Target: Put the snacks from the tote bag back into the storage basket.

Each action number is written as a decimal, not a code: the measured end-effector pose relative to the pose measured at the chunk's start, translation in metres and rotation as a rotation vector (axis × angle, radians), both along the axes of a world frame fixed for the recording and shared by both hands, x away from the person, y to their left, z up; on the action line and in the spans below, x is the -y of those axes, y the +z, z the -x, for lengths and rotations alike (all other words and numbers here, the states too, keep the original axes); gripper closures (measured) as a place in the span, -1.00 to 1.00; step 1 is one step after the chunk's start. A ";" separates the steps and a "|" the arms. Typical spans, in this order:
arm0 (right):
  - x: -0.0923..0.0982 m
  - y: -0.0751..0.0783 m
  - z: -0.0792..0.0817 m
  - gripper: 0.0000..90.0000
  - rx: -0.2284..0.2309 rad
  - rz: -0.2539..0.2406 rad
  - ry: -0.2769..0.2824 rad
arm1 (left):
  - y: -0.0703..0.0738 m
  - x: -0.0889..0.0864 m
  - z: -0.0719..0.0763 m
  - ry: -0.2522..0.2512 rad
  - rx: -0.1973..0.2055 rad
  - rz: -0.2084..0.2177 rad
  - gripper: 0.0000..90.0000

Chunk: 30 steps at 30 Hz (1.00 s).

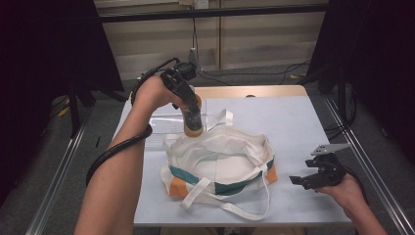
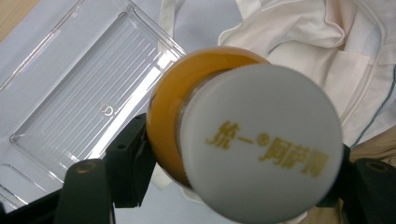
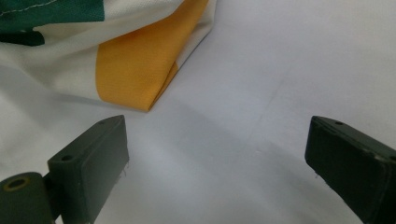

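My left gripper [image 1: 192, 117] is shut on an orange bottle [image 1: 192, 119] with a white cap [image 2: 261, 144] bearing gold lettering. It holds the bottle over the far left rim of a white tote bag [image 1: 220, 161] with green and orange panels. The bag lies open in the middle of the table, its straps [image 1: 230, 205] spilling toward the near edge. In the left gripper view the bottle [image 2: 173, 121] sits between the black jaws, cap toward the camera. My right gripper [image 1: 306, 178] stands open at the right, low over the table, with nothing between its fingers [image 3: 93, 158]. The bag's orange corner [image 3: 140, 70] lies just ahead of it.
A clear plastic tray [image 1: 166, 122] lies left of the bag, under the left hand; its ribbed floor [image 2: 88, 107] holds nothing. The table [image 1: 293, 122] is pale grey with a wooden strip [image 1: 244, 91] at the far edge. Cables and dark frames stand beyond.
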State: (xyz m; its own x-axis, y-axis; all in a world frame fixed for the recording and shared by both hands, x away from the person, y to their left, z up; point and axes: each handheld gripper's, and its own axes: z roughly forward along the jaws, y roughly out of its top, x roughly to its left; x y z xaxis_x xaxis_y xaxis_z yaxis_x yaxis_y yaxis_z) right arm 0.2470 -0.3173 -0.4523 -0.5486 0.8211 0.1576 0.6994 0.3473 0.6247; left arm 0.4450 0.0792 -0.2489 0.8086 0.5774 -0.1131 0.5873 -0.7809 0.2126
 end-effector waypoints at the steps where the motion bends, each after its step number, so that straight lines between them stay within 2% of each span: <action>1: 0.000 0.000 0.000 -0.87 0.000 -0.002 -0.001 | 0.000 0.000 -0.001 0.000 -0.003 0.000 -0.32; 3: 0.000 0.000 0.000 -0.87 0.000 0.001 0.002 | -0.001 0.001 -0.003 -0.013 0.001 -0.007 -0.32; 4: 0.000 0.000 0.000 -0.87 0.000 0.002 0.002 | -0.002 0.001 -0.003 0.000 0.002 -0.002 -0.32; 8: 0.000 -0.001 0.000 -0.87 0.000 0.005 0.001 | -0.003 0.002 -0.007 -0.011 0.005 -0.007 -0.32; 14: 0.001 -0.002 -0.002 -0.87 -0.002 0.004 -0.001 | -0.004 0.003 -0.010 0.002 0.003 -0.004 -0.32; 15: 0.001 -0.002 -0.002 -0.87 -0.004 0.004 0.000 | -0.004 0.003 -0.012 -0.015 0.010 -0.010 -0.32; 17: 0.001 -0.002 -0.002 -0.87 -0.003 0.003 0.005 | -0.005 0.004 -0.012 0.008 0.012 -0.008 -0.32; 18: 0.001 -0.003 -0.002 -0.87 0.000 0.006 0.004 | -0.006 0.004 -0.014 -0.005 0.014 -0.011 -0.32; 20: 0.001 -0.003 -0.002 -0.87 -0.002 -0.002 0.009 | -0.007 0.004 -0.015 0.001 0.003 -0.007 -0.32; 24: 0.001 -0.003 -0.002 -0.87 -0.007 0.006 0.003 | -0.006 0.004 -0.017 -0.004 0.010 -0.015 -0.32; 28: 0.001 -0.003 -0.001 -0.87 -0.010 0.004 0.002 | -0.006 0.003 -0.018 0.017 0.007 0.001 -0.32; 30: 0.001 -0.004 -0.002 -0.87 -0.009 0.001 0.005 | -0.006 0.002 -0.021 -0.002 0.010 -0.003 -0.32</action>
